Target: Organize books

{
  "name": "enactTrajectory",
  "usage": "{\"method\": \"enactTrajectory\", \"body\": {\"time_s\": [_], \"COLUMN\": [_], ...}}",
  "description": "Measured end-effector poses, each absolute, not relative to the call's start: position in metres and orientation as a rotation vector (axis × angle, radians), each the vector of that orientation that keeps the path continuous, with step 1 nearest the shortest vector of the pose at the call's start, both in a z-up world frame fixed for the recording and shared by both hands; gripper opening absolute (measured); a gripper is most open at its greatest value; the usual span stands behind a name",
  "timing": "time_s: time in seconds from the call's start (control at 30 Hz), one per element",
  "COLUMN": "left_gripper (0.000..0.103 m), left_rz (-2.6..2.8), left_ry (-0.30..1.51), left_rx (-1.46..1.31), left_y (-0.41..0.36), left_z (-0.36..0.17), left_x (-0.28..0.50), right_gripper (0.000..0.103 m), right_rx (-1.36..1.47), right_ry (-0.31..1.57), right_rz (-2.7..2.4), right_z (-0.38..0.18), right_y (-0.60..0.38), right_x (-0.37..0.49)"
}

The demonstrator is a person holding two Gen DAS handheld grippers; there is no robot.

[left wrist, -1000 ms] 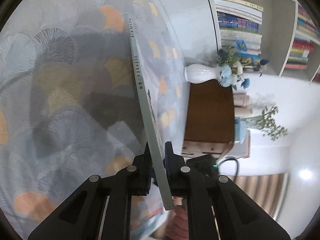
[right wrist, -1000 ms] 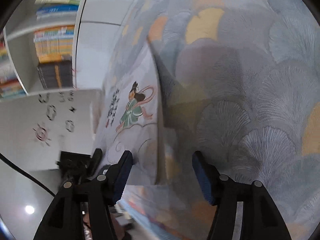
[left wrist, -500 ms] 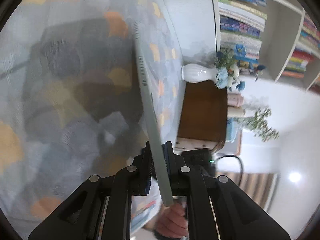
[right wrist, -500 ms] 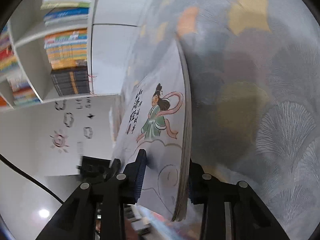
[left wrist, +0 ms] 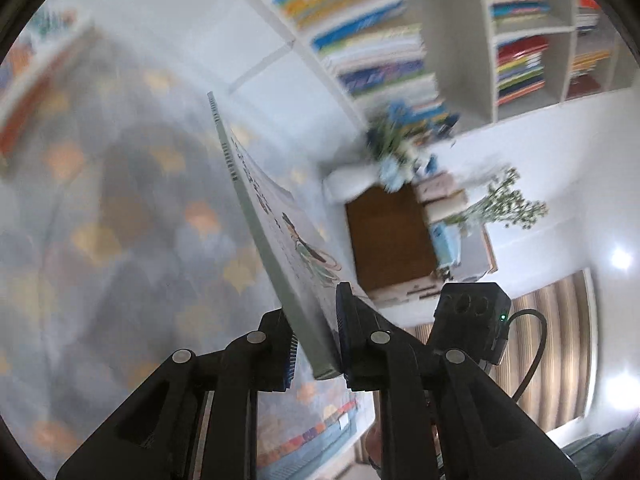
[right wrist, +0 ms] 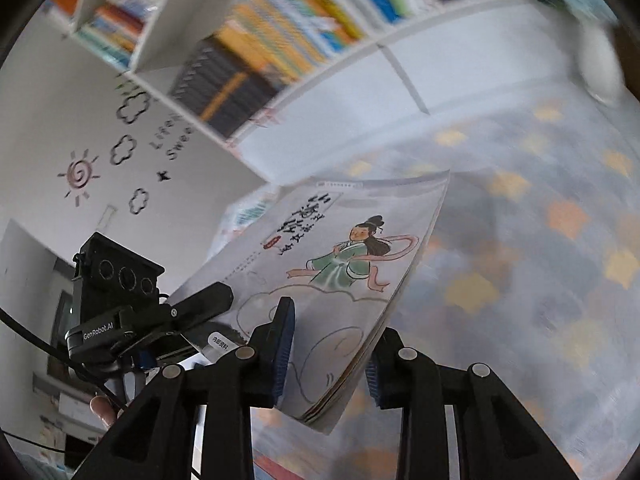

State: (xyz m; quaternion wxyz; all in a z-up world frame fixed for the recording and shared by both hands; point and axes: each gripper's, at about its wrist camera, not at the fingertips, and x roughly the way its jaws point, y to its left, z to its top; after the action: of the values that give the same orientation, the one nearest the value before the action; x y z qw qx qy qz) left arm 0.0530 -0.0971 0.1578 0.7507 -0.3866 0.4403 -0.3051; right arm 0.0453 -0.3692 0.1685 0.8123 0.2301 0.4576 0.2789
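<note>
Left wrist view first: the left hand-held gripper is pinching the book by its spine edge, though the jaws are easing apart a touch with the book between them, so that grip looks thin. On the right wrist view the right hand-held gripper is clamped across the page edge of the same book, pads squeezing cover and pages. So the book hangs between the two, tilted, cover with the green-robed figure facing the room, clear above the bed with its patterned spread. Past the far edge of the bed is the white bookshelf, packed with rows of spines.

My take: this is the carry toward the shelf. To do it well I'd keep both grippers moving together so the pages don't twist or fan, firm up the left pinch, turn the spine outward and aim for a real gap
</note>
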Motion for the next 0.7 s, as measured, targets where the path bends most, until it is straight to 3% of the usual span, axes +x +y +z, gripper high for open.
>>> {"method": "enactTrajectory", "body": {"time_s": [0.37,0.7], "left_gripper": [0.016,0.019], "left_rz": [-0.548,-0.488], "left_ry": [0.742,0.689], "left_rx": [-0.703,-0.75], "left_y": [0.05,0.145], "left_z": [0.236,0.222], "left_x": [0.052,0.098], "right_gripper": [0.032,0.034], "right_rx": [0.392,0.286], "right_ry": [0.863,0.877], "right_rz": [0.754,0.732], "right_z": [0.231,0.241], "right_y": [-0.203,-0.092], "right_x": [0.085,0.139]}}
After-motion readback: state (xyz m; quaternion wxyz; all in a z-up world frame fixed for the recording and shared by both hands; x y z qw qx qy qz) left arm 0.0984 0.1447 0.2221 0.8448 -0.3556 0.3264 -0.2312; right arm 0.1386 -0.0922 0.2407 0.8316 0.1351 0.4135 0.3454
